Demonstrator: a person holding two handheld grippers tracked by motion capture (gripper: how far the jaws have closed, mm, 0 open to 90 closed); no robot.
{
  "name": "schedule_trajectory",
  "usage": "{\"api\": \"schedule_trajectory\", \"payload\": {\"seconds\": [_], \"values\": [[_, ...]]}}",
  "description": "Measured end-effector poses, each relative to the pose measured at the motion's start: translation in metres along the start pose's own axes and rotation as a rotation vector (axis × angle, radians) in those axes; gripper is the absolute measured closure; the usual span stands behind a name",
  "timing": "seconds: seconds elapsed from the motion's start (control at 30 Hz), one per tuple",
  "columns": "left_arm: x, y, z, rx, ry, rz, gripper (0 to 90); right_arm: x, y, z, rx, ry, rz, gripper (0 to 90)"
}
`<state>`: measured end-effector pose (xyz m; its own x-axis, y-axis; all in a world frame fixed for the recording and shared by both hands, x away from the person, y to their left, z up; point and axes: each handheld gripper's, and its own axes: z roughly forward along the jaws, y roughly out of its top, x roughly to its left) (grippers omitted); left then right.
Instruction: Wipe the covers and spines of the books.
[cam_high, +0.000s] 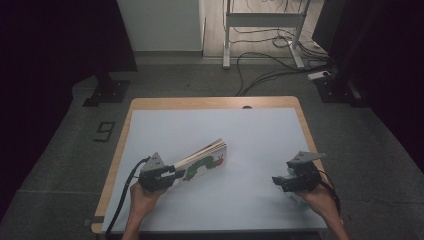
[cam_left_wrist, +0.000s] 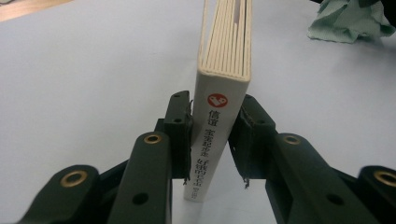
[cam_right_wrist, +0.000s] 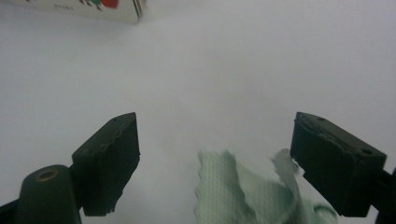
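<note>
A thick board book (cam_high: 205, 162) with a green caterpillar on its white cover is lifted on its edge left of the table's middle. My left gripper (cam_high: 172, 175) is shut on the book's spine end. In the left gripper view the white spine (cam_left_wrist: 212, 140) with printed characters stands upright between the two jaws, and the cream page edges (cam_left_wrist: 226, 46) run away from me. My right gripper (cam_high: 279, 181) is at the front right, open. In the right gripper view its jaws stand wide apart (cam_right_wrist: 217, 128) with a pale green cloth (cam_right_wrist: 243, 191) lying low between them, untouched.
The white table top (cam_high: 250, 135) has a wooden rim (cam_high: 210, 102). The crumpled green cloth (cam_left_wrist: 348, 21) lies off to the book's far side. A corner of the book (cam_right_wrist: 93, 7) lies ahead of the right gripper. Cables and stand legs (cam_high: 260, 55) cross the floor behind.
</note>
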<state>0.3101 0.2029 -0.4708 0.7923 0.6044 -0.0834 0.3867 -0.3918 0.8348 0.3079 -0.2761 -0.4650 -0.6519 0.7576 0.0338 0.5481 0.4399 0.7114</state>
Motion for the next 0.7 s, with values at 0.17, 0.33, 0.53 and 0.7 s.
{"api": "schedule_trajectory", "payload": {"seconds": [0.17, 0.33, 0.53, 0.7], "values": [[0.000, -0.001, 0.000, -0.003, -0.003, -0.008, 68.3, -0.008, -0.015, -0.005, 0.018, -0.019, 0.035, 14.2], [0.000, -0.005, 0.003, 0.017, 0.006, -0.004, 67.1, -0.016, -0.032, -0.006, 0.053, -0.057, 0.055, 18.2], [0.000, -0.008, 0.003, 0.017, 0.003, -0.009, 67.6, -0.020, -0.051, -0.005, 0.096, -0.099, 0.080, 33.3], [0.000, -0.010, 0.002, 0.011, 0.006, -0.014, 67.8, -0.022, -0.061, -0.003, 0.123, -0.131, 0.077, 47.4]]}}
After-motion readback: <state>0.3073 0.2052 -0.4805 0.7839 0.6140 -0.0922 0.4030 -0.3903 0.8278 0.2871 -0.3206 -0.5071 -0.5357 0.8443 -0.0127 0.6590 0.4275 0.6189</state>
